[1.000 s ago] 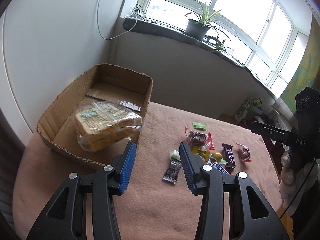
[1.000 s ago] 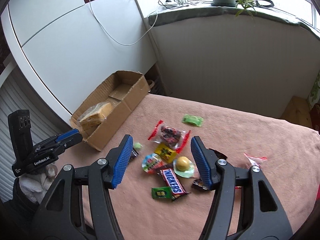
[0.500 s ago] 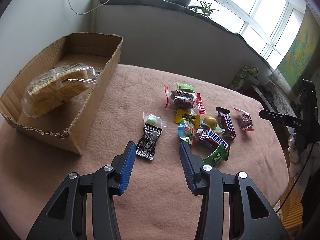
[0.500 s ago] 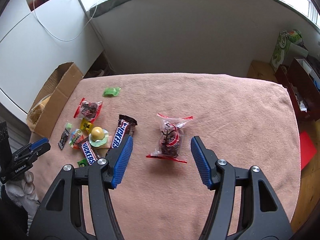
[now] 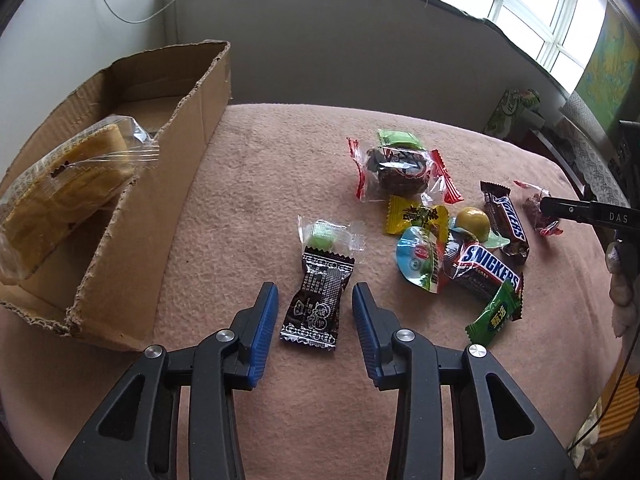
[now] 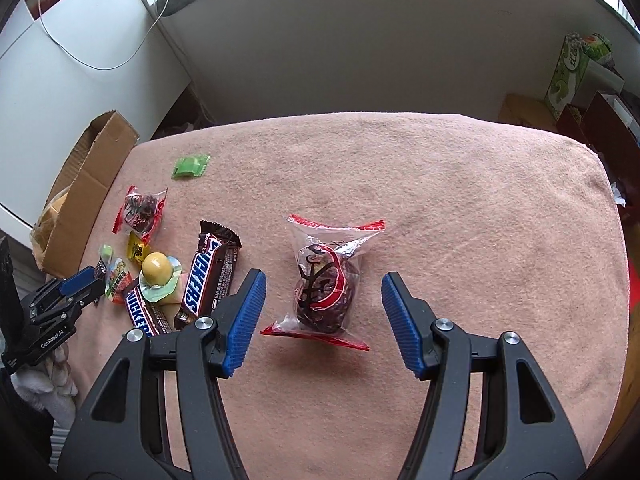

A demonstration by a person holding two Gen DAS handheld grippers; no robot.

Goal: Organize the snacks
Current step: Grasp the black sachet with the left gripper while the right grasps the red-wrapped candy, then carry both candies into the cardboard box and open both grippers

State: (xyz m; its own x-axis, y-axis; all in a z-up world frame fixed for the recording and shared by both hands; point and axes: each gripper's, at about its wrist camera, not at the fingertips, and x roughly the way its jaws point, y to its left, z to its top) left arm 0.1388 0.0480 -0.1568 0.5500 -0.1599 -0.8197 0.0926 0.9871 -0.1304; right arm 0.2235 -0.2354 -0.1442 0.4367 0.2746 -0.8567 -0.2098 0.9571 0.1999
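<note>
Left claw (image 5: 314,300) closing around black snack packet (image 5: 318,300), not yet gripping, right claw (image 6: 322,300) wide, straddling clear red-edged pouch (image 6: 326,280)

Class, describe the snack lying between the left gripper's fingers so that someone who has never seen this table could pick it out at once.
Start at the cardboard box on the pink cloth; the loose snacks lie to its right. The nearest one to the box's front corner is the black sachet, just below a clear-wrapped green candy. It alone is black with fine white print, apart from the colourful pile.
</note>
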